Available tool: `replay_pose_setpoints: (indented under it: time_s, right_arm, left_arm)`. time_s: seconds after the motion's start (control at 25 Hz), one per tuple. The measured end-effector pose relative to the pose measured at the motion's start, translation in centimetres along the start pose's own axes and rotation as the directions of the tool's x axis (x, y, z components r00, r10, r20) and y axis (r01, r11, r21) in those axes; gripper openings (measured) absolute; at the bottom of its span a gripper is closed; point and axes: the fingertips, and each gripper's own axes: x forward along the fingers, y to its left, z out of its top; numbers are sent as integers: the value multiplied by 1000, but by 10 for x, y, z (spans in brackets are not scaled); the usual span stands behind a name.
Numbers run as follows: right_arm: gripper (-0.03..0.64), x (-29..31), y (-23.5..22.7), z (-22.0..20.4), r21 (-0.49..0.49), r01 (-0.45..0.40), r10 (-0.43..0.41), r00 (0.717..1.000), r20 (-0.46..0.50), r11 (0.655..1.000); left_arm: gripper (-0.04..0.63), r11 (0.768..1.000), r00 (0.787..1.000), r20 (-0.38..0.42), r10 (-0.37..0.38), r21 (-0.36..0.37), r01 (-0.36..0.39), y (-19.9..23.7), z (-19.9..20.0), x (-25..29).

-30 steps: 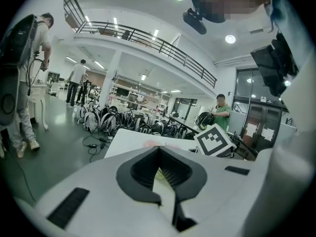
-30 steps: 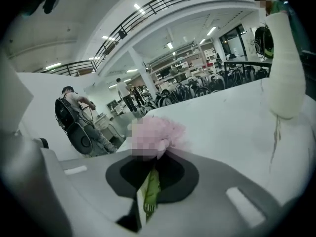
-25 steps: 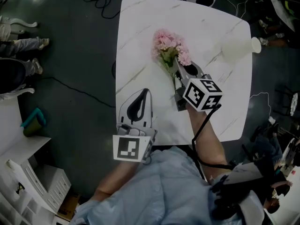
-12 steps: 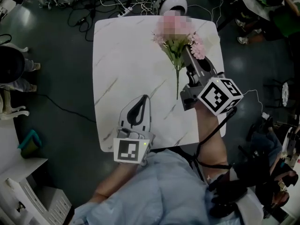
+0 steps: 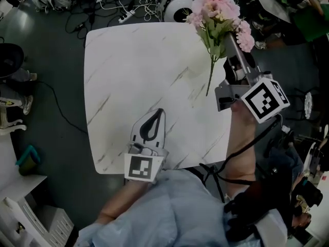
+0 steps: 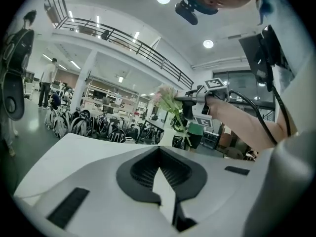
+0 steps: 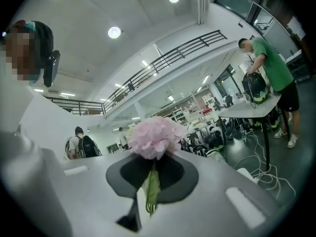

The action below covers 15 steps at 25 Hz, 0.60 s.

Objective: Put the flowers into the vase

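Note:
A bunch of pink flowers [image 5: 218, 9] with green leaves hangs in the air over the far right corner of the white marble table [image 5: 133, 66]. My right gripper [image 5: 230, 41] is shut on the stems just below the blooms, and the long stem end [image 5: 209, 81] dangles free. In the right gripper view a pink bloom [image 7: 155, 135] sits just beyond the closed jaws, with a green stem between them. My left gripper [image 5: 160, 111] is shut and empty, low over the table's near edge. It faces the raised flowers [image 6: 167, 98]. No vase shows in any view.
Cables and a power strip [image 5: 123, 4] lie on the dark floor beyond the table, beside a round white device [image 5: 177, 6]. White shelving [image 5: 31, 215] stands at the lower left. A person in a green shirt [image 7: 269, 68] bends over another table in the distance.
The right gripper lifted the flowers off the table and carried them up towards the far right corner. The vase that stood at the table's right is out of sight. The left gripper kept shut near the front edge.

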Motion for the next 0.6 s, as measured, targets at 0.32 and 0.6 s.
replay_pose_setpoints:
  time_s: [0.32,0.6]
  right_arm:
    - [18,28,-56,58,-32,-10,12,998,57,999]
    - [18,54,-77,78,-38,-36,39,995,92,999]
  left_arm:
    - [5,999,998,-59,20,-30,-22,-6,-8,48]
    - [5,998,994,-103,34,-56,-40,-4,-21,66]
